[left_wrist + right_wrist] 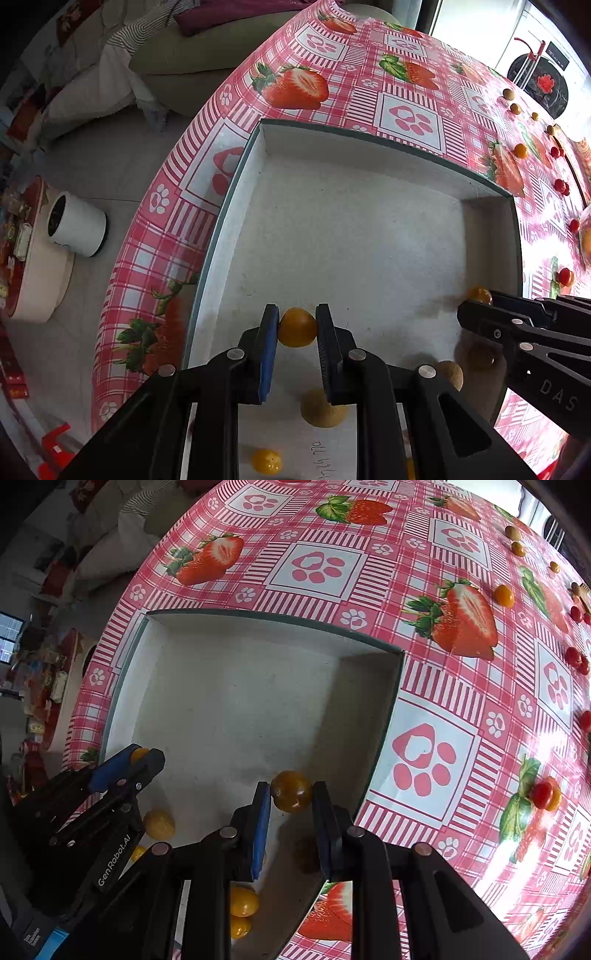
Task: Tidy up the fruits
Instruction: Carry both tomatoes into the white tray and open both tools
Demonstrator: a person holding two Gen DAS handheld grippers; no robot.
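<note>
- Left gripper [297, 326] clamped on a small round orange-yellow tomato [297, 328], smooth and evenly coloured, held above the floor of the white tray [369, 229].
- Right gripper [291, 792] pinching a darker yellow tomato [291, 791] — glossy, brownish on the shaded side — also over the tray, near its right wall.
- Loose in the tray near its close end: a pale tan round fruit [322, 410], another tan one [451, 373] beside it, and a bright yellow tomato [266, 461]; two more yellow ones [243, 901] showing under the right gripper.
- Tray shallow, white inside, dark green along the rim, mostly bare at its far half.
- Tablecloth [424, 686] glossy — red-and-white check printed with strawberries and paw prints.
- Scattered on the cloth well to the right of the tray: red cherry tomatoes [573, 656] and a few orange ones [504, 596].
- Beyond the table's left edge: grey tiled floor, a white cylindrical bin [77, 223] and a sofa [207, 59] with cushions.
</note>
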